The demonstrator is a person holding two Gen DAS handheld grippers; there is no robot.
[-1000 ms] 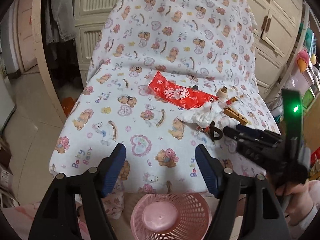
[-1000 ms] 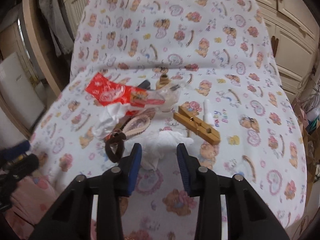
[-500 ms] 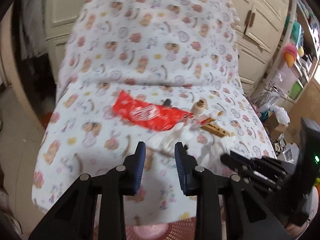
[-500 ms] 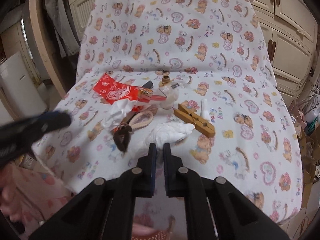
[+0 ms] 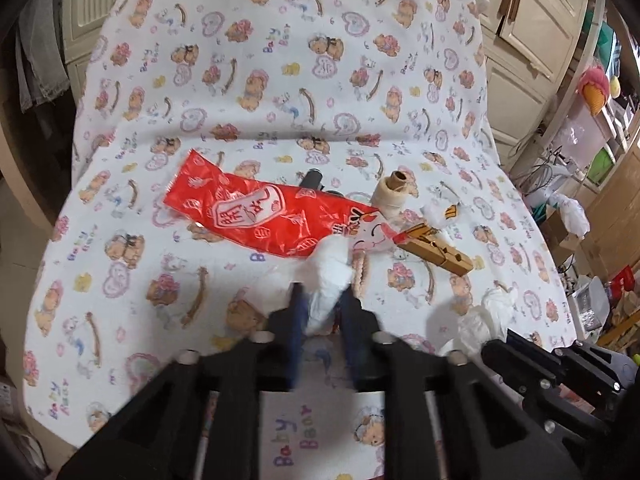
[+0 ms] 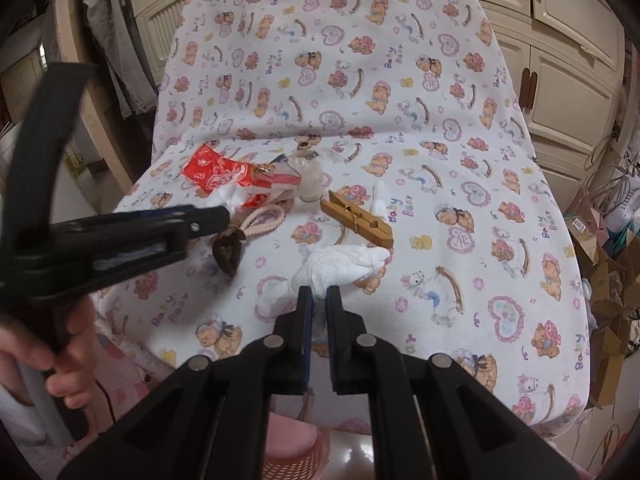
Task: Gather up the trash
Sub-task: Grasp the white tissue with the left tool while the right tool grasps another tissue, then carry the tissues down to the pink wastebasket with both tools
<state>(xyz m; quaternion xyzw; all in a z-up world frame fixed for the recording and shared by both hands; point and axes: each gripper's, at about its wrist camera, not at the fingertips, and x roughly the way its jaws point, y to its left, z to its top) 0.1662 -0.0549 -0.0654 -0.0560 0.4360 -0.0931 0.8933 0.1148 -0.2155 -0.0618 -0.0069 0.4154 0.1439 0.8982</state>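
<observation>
Left gripper (image 5: 320,312): jaws have just been closing and are now pinched on a crumpled white tissue (image 5: 330,276), which runs up out of the gap toward the red wrapper (image 5: 256,212). Right gripper (image 6: 318,300): jaws nearly together, clamped on the near end of a second white tissue wad (image 6: 340,266). Both grips take the near tail of the paper, probably because that end is closest to the operator and the soft wad compresses into a narrow gap. Right wad's long axis lies across the view, low at the jaws and pointing up-right toward the wooden clothespin (image 6: 358,220), which sits just beyond it. Left tissue's long axis runs roughly along the fingers, away from the camera; its far end touches or overlaps the wrapper edge, hard to tell which through the blur. Wrapper lies flat on the bear-print sheet (image 5: 280,60), long axis left to right, next to a small tan spool (image 5: 392,192) and a pink hair tie (image 6: 262,220). A pink basket (image 6: 296,456) sits below the near edge of the bed, so I'd judge it the drop target for both wads.
</observation>
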